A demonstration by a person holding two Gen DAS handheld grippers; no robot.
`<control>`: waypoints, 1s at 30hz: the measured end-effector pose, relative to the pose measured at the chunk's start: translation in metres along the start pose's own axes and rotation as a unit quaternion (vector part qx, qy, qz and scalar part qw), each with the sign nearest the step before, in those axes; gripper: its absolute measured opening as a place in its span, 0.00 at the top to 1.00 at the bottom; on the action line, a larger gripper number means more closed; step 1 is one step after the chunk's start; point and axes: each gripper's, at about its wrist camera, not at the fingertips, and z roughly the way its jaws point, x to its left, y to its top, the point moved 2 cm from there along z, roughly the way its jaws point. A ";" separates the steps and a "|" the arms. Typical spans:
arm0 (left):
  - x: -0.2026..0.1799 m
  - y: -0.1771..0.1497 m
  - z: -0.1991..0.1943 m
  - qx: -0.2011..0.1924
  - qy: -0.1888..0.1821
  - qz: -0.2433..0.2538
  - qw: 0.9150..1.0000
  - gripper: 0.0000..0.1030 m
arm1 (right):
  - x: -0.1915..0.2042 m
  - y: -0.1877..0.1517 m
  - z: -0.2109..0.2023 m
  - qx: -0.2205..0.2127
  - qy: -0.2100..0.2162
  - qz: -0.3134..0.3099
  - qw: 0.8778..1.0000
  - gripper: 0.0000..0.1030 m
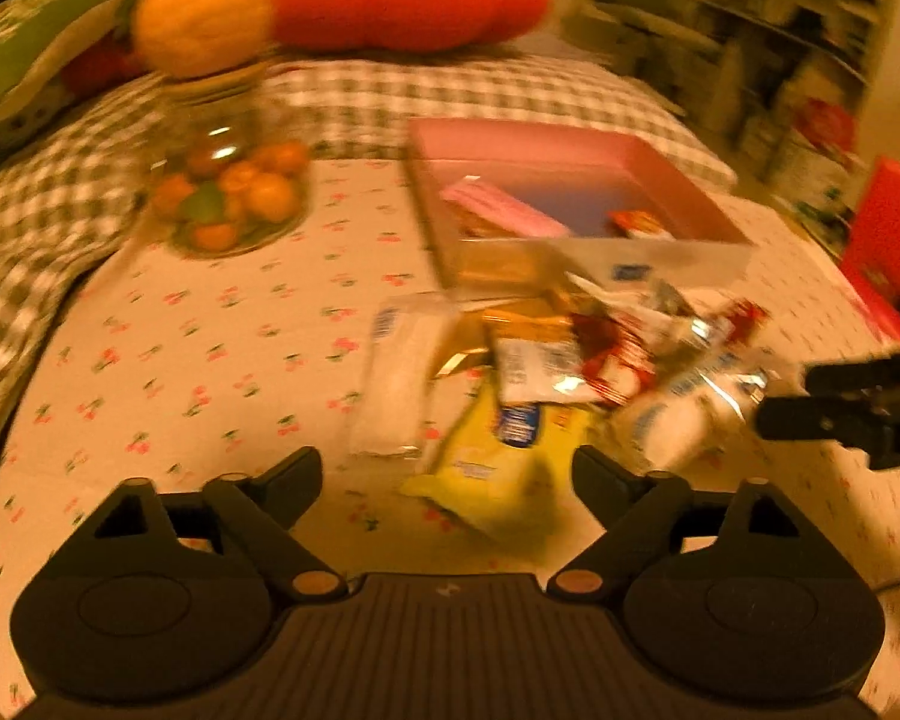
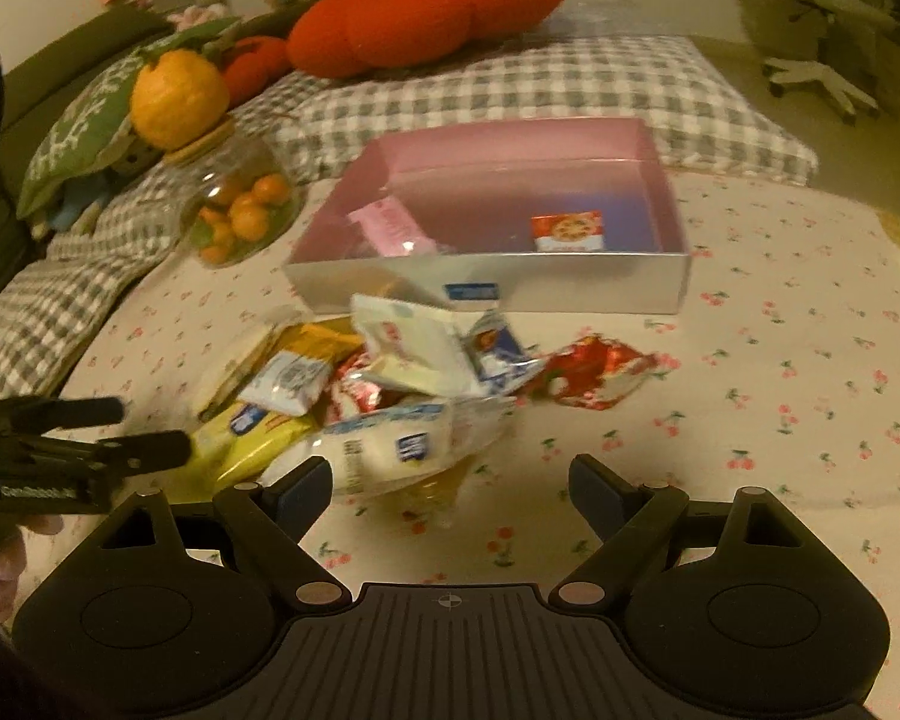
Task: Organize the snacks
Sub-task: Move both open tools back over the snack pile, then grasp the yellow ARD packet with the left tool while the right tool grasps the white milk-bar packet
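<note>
A pile of snack packets (image 2: pixel 366 384) lies on the cherry-print cloth in front of a pink-lined open box (image 2: pixel 498 192); it also shows in the left wrist view (image 1: pixel 546 360). The box (image 1: pixel 570 156) holds a pink packet (image 2: pixel 393 228) and a small red packet (image 2: pixel 568 231). A crumpled red wrapper (image 2: pixel 594 375) lies right of the pile. My left gripper (image 1: pixel 447 474) is open and empty over a yellow packet (image 1: pixel 486 480). My right gripper (image 2: pixel 450 486) is open and empty just before a white packet (image 2: pixel 390 450). Each gripper shows at the edge of the other's view.
A glass bowl of small oranges (image 2: pixel 240 210) under an orange toy (image 2: pixel 177 97) stands left of the box. Checked cushions (image 2: pixel 510 90) and a red plush (image 2: pixel 432 6) lie behind. A red box (image 1: pixel 888 252) sits at the right. An office chair (image 2: pixel 822 30) stands beyond.
</note>
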 end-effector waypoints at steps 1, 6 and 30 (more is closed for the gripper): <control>-0.003 -0.001 0.001 0.000 -0.005 0.011 1.000 0.23 | 0.002 0.000 0.001 0.001 0.005 0.001 1.000 0.14; -0.017 -0.003 0.010 0.004 -0.020 0.050 0.999 0.34 | 0.003 0.001 0.011 0.007 0.019 0.025 0.999 0.14; -0.019 -0.001 0.038 0.028 -0.015 0.071 0.997 0.50 | 0.007 0.007 0.040 0.001 0.004 0.047 0.999 0.19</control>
